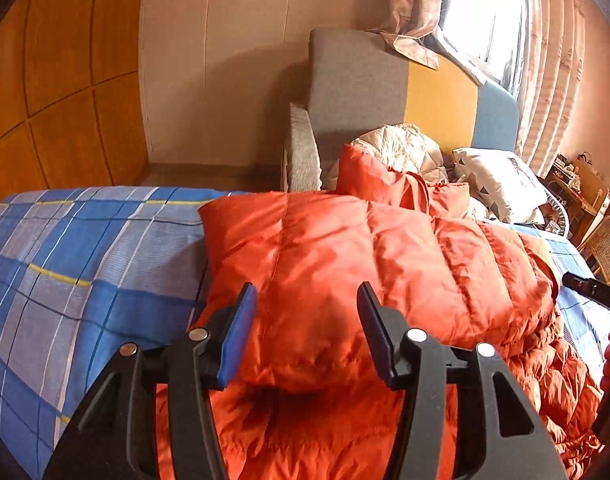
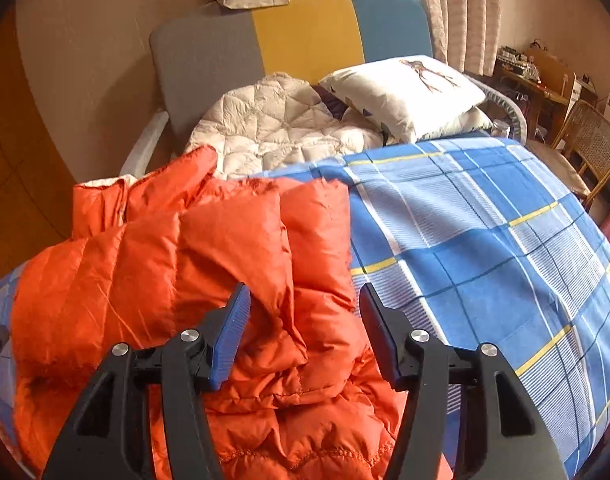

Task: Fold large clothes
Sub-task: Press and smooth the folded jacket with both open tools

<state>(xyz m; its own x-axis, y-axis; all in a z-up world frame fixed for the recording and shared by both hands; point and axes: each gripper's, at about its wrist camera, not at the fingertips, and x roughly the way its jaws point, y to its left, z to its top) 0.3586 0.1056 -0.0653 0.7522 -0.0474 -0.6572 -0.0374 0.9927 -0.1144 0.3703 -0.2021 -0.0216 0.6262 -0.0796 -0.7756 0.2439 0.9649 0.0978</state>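
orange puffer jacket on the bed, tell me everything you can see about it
The orange quilted puffer jacket looks like shiny, down-filled fabric stitched in wide horizontal channels. It lies partly folded on the blue plaid bedsheet, one flat panel doubled over a crumpled lower layer, its collar end toward the grey, yellow and blue headboard. The open left gripper and open right gripper hang over it, neither gripping.

The plaid bed sheet lies bare to the right of the orange down jacket and to its left; beyond, a cream quilted garment, a pillow and the sofa back block the far edge
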